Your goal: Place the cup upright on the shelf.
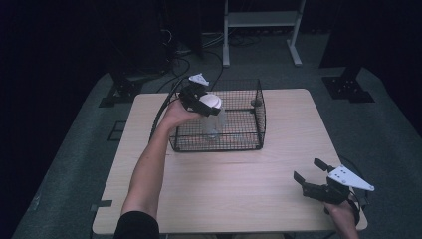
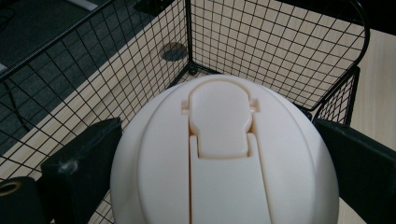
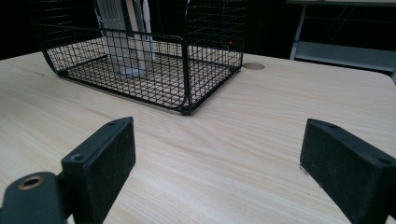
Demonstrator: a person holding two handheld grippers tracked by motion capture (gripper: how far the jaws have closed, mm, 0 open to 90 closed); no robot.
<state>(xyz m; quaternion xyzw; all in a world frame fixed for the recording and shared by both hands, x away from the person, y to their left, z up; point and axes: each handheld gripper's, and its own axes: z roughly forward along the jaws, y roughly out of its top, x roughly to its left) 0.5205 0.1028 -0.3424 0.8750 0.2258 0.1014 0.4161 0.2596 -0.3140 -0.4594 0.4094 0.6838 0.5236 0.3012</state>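
Black wire-mesh basket (image 1: 259, 117), matt wood-grain table (image 1: 239, 189), smooth plastic lid (image 2: 224, 163) w/ satin sheen.

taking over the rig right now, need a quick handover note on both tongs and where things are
Left tongs: shut on the white flip-top lid of a clear plastic bottle, held upright inside the black wire mesh basket.
Right tongs: open, empty, low over the light wooden table near its right front corner.
Done: bottle is in the basket, at its left side.
Left: whether it stands on the floor is unclear; release probably comes next.
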